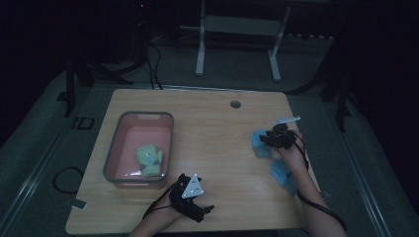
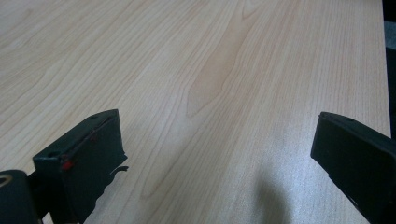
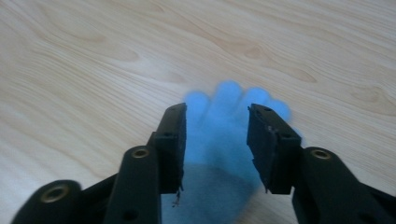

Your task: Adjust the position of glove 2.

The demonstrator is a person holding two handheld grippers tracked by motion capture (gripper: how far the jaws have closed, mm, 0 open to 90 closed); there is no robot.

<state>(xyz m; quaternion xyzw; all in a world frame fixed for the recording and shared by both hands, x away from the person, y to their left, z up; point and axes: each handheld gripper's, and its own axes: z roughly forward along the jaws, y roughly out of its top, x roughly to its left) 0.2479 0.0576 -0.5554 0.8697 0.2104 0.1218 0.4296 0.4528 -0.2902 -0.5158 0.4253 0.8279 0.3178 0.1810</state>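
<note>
On the right side of the worktop (image 1: 217, 123) we find the right claw (image 1: 263, 139) with a blue glove (image 1: 259, 143) directly between its jaws. In the right claw's own view the blue glove (image 3: 224, 140) lies flat on the wood, fingers pointing away from the claw, and the two black jaws stand over the glove's palm, one to each side of its middle. A clear strip of blue shows between the jaws, so we read the right claw (image 3: 217, 135) as part-way closed around the glove; the view is too soft for us to tell whether the pads already press the fabric (no pinch or fold is visible).

A second blue glove (image 1: 284, 175) lies behind the right claw, just beside the person's right forearm, toward the near edge of the worktop.

The left claw (image 1: 205, 211) rests low at the near edge, well apart from the right claw. In its own view the left claw (image 2: 215, 135) stands released, jaws spread wide, with bare wood ahead and between them.

Well to the left of both claws, and beyond the left claw, sits a pink bin with a grey rim (image 1: 112, 173). Inside it lies a green glove (image 1: 149, 159), toward the end of the bin nearer the left claw.
</note>
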